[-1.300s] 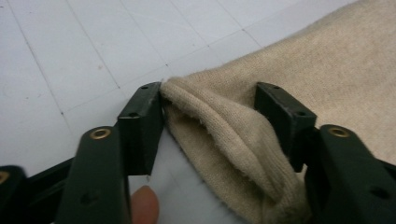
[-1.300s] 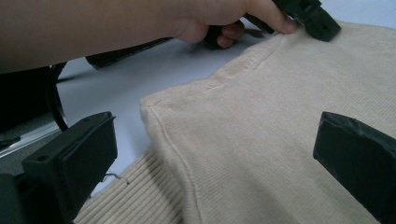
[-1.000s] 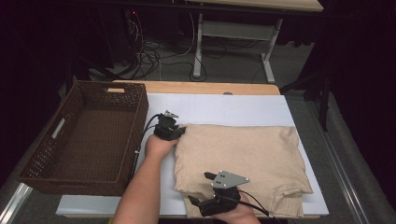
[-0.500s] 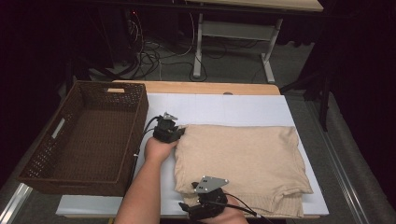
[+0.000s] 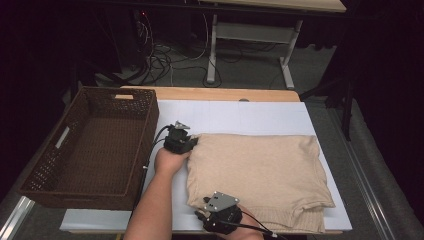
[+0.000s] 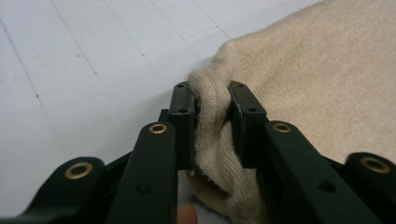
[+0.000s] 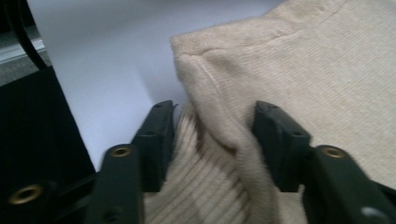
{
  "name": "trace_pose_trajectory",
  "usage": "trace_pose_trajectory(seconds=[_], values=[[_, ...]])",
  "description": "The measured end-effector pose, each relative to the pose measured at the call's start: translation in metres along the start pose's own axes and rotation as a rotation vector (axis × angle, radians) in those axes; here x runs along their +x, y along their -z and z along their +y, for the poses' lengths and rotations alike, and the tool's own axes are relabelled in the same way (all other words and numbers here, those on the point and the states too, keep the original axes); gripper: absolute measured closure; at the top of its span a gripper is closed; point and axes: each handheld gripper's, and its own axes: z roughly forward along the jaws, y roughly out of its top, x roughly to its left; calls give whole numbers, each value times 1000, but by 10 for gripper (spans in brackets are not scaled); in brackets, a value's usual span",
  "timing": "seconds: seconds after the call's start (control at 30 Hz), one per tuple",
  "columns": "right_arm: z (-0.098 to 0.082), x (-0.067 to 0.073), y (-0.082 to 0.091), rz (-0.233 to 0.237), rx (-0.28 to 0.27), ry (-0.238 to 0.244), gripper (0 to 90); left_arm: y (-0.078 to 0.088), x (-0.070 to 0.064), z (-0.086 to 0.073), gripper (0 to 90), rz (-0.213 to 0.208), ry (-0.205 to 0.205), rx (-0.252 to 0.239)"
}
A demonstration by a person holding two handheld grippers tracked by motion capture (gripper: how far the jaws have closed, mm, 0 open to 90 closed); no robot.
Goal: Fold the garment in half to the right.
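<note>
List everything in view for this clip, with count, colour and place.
sweater: one, beige, folded flat on the mat.
mat: one, white, covers the tabletop.
basket: one, dark brown wicker, at the mat's left edge.
table: one, light wood, under the mat.
cables: several, on the floor beyond the table.
left gripper: one, black, jaws shut on the sweater's far left corner.
right gripper: one, black, jaws just closing around the near left corner's fold, not yet pinching.

Soft knitted wool sweater (image 5: 255,170); rough wicker basket (image 5: 90,150).
</note>
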Motion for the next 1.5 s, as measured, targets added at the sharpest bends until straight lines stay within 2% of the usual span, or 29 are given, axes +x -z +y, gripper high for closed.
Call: trace_pose_trajectory(seconds=[0.07,0.1,0.23,0.4,0.53,0.6,0.67,0.83,0.9,1.07,1.2,1.5], values=[[0,-1,0,-1,1,3,601,0,0,0,708,0,0,0],[0,-3,1,-6,6,5,677,0,0,0,708,0,0,0],[0,-5,1,-10,8,14,745,0,0,0,708,1,0,0],[-2,-8,3,7,-21,-6,800,0,0,0,708,-1,1,1],[-3,-11,6,24,-43,-22,813,0,-1,0,708,2,7,2],[-3,-12,8,31,-57,-26,814,1,-1,1,708,-10,29,2],[-2,-13,12,38,-68,-29,816,1,-1,1,708,-12,33,4],[1,-16,24,42,-116,-34,817,4,-2,5,710,-12,96,23],[2,-18,29,44,-137,-41,817,5,-2,7,715,-19,131,46],[4,-21,39,40,-176,-49,817,10,-5,11,720,-2,118,38],[6,-25,51,34,-213,-57,818,15,-7,16,731,4,130,38],[12,-30,67,32,-264,-71,820,27,-15,30,745,39,109,14]])
